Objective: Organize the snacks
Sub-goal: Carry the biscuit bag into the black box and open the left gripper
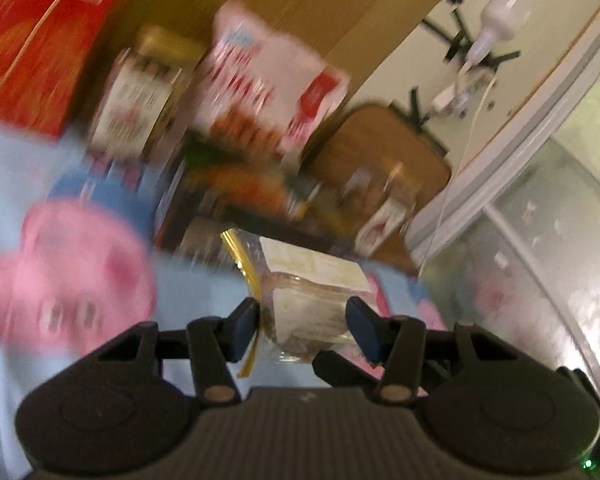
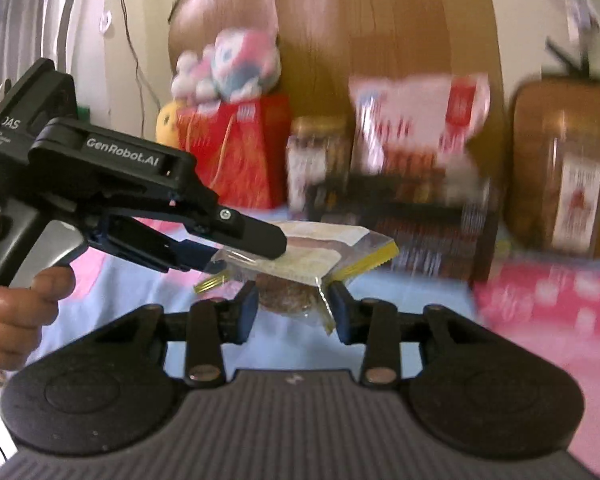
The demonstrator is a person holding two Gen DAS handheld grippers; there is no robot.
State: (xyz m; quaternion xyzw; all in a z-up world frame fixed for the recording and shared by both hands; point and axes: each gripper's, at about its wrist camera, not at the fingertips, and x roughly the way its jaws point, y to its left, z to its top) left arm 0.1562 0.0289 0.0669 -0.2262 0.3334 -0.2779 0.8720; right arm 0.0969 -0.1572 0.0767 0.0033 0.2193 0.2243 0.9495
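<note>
Clear plastic with a yellow zip edge: that is the snack bag [image 2: 308,258] of brown biscuits I have off the blue and pink cloth [image 2: 120,284], caught between both my tongs. My left gripper [image 1: 302,320] has its blue pads set against the two sides of the bag [image 1: 312,300], jaws about half closed on it. From the right wrist view I see that same left gripper [image 2: 244,248] coming in from the left, my hand [image 2: 16,308] around its grey handle, its black finger lying over the top of the bag and the blue one under it. My right gripper [image 2: 294,308] sits at the near lower edge of the bag, jaws partly closed; the right pad [image 2: 342,312] touches the crinkled plastic corner, but the blur keeps me from telling whether the left pad presses on it.

Behind the bag, along a wooden board [image 2: 400,20], stand a red box [image 2: 236,148], a gold-lidded jar [image 2: 320,160], a white and red packet [image 2: 416,120] and a large clear jar [image 2: 560,192] with a label. A dark snack box [image 2: 420,224] lies in front of them. Plush toys [image 2: 228,68] sit on the red box.
</note>
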